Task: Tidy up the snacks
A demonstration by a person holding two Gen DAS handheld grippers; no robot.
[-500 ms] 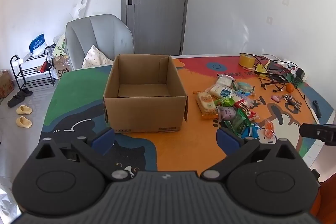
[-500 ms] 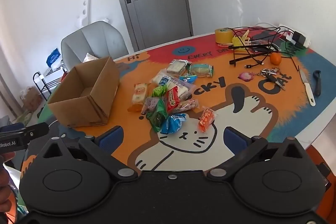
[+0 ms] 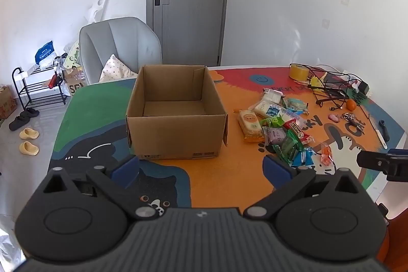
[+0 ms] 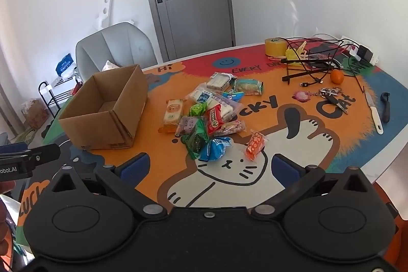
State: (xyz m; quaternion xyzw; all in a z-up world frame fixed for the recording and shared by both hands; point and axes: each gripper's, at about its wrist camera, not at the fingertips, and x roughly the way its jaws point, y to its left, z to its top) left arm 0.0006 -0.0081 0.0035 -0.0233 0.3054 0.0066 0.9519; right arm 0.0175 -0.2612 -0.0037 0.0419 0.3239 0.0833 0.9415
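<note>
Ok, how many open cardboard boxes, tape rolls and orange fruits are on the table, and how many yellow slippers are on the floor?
Cardboard box: 1
Tape roll: 1
Orange fruit: 1
Yellow slippers: 2
Total: 5

White walls [image 3: 306, 17] and a grey door [image 3: 190, 1] are closing the room; a grey armchair [image 3: 119, 47] is standing by a black shoe rack [image 3: 38, 89], slippers [image 3: 28, 140] lying on grey floor tiles [image 3: 28, 170], daylight falling in.
</note>
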